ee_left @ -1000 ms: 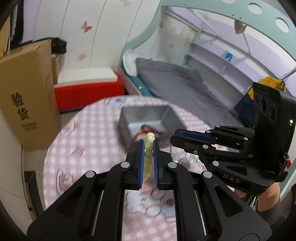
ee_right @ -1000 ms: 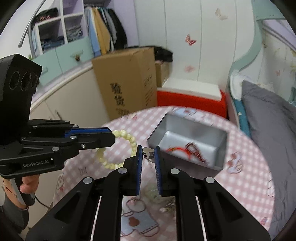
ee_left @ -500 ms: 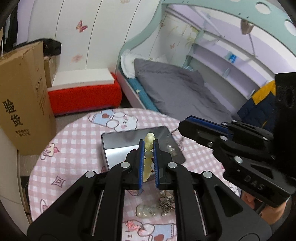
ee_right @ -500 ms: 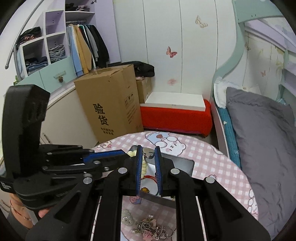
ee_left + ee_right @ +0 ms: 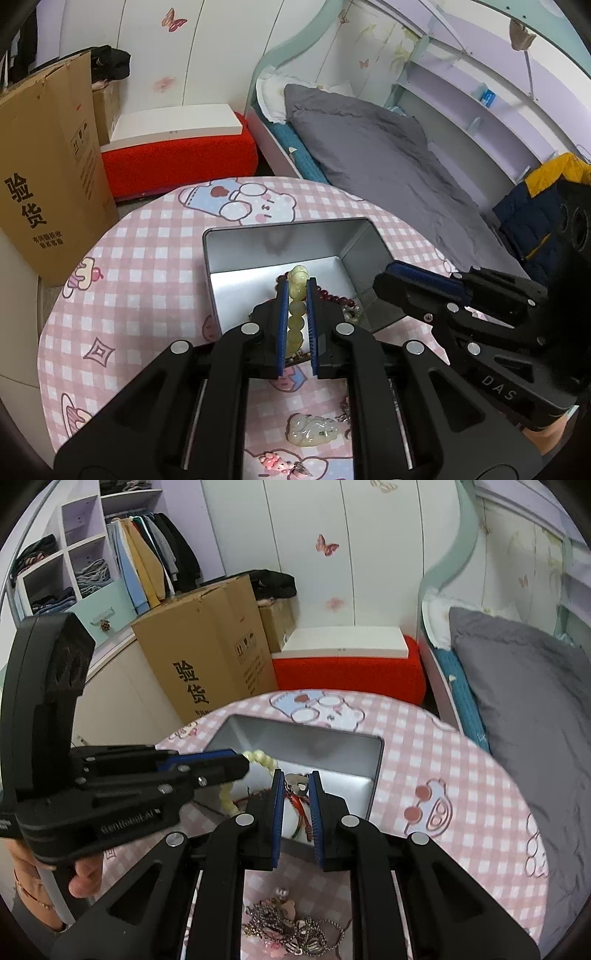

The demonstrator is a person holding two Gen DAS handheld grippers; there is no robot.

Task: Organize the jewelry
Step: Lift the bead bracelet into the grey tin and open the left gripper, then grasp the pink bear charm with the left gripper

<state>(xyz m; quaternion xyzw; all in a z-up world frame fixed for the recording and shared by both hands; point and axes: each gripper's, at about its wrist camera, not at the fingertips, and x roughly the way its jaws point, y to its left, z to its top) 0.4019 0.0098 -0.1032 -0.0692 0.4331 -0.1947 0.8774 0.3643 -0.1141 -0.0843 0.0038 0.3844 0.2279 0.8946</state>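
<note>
— Where is the jewelry?

— My left tongs [image 5: 296,295] grip the pale bead bracelet [image 5: 297,306] above the open metal tin [image 5: 236,243] on the pink checked tabletop [image 5: 140,258].

— And the right?

— My right tongs [image 5: 296,781] are clamped on a heart charm [image 5: 297,787] over the same tin; loose chains [image 5: 295,932] lie nearer me.

The counter [image 5: 147,258] is pink-and-white checked with cartoon prints. The tin [image 5: 236,243] is silver, the bead bracelet [image 5: 297,314] pale yellow-green, the bedding [image 5: 369,155] grey.
</note>
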